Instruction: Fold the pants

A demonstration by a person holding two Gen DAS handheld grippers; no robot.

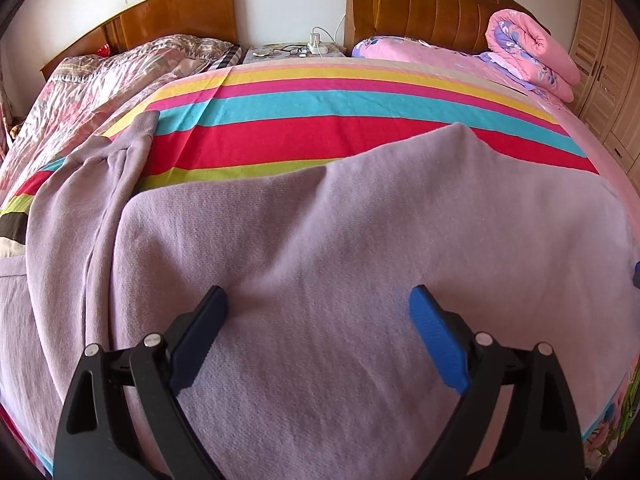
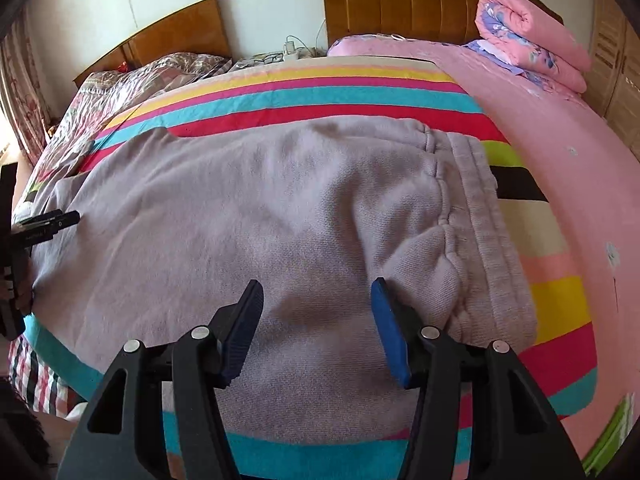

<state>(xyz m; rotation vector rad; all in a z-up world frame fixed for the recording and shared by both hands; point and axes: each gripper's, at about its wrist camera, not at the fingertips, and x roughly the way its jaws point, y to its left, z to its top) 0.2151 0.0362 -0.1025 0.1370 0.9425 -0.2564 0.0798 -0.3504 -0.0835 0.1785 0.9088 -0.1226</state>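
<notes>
Lilac sweatpants (image 1: 320, 240) lie flat on a striped blanket (image 1: 320, 120) on the bed. In the right wrist view the pants (image 2: 260, 208) show their ribbed waistband (image 2: 492, 232) at the right, with a leg running off to the left. My left gripper (image 1: 318, 304) is open, just above the pants' cloth, holding nothing. My right gripper (image 2: 316, 296) is open above the pants near the waistband, holding nothing. The left gripper also shows at the left edge of the right wrist view (image 2: 44, 224).
A rolled pink quilt (image 1: 528, 56) lies at the bed's far right by the wooden headboard (image 1: 420, 4). A second bed with a patterned quilt (image 1: 100, 76) stands at the left. A nightstand (image 1: 292, 52) with glasses and a charger stands between them. A wardrobe (image 1: 608, 80) is at the right.
</notes>
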